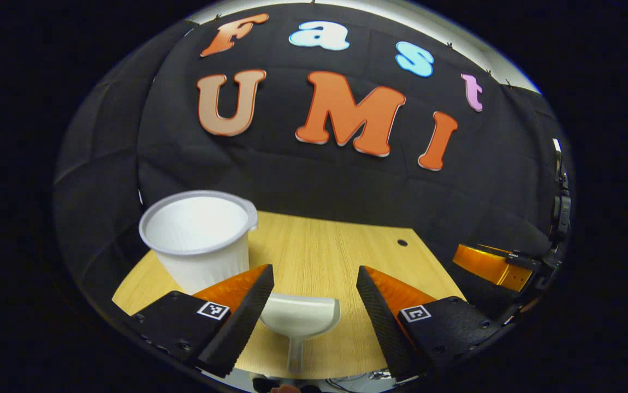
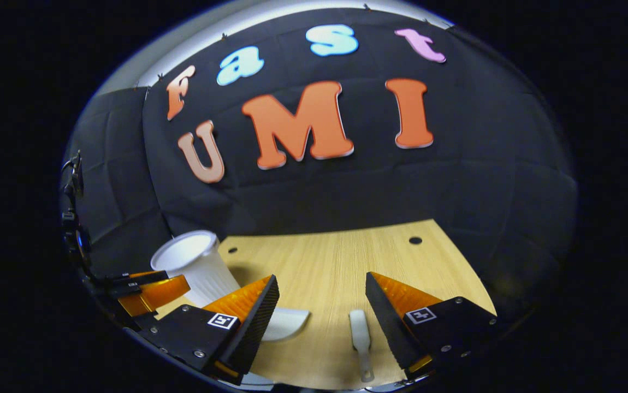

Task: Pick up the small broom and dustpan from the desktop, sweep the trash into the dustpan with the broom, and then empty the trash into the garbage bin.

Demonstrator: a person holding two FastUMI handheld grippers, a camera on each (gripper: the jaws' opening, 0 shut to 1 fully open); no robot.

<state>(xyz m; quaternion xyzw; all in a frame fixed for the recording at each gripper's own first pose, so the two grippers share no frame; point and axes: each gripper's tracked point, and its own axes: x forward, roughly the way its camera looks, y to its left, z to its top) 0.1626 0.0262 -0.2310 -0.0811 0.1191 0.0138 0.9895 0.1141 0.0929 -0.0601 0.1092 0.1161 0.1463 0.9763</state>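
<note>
Your left gripper [image 1: 315, 305] hung above the desktop [image 1: 325, 245] w/ its fingers wide apart, holding nothing. The dustpan [image 1: 300, 319] lay flat on the wood just below and between these fingers, its handle pointing toward you and its scoop toward the booth wall; the near end of the handle was cut off at the lower edge of the left gripper view. The white garbage bin [image 1: 199, 240] stood upright just beside the left finger, a bit farther back, and its lower part was hidden behind that finger. Your right gripper [image 2: 322, 311] was also spread open and empty. In the right gripper view the small broom [image 2: 361, 338] lay on the desktop between the fingers, close to the right one; I could see the handle, but the bristle end was hard to make out. The dustpan there was approx. half hidden behind the left finger, and the bin stood behind it, near the table's far left corner.
</note>
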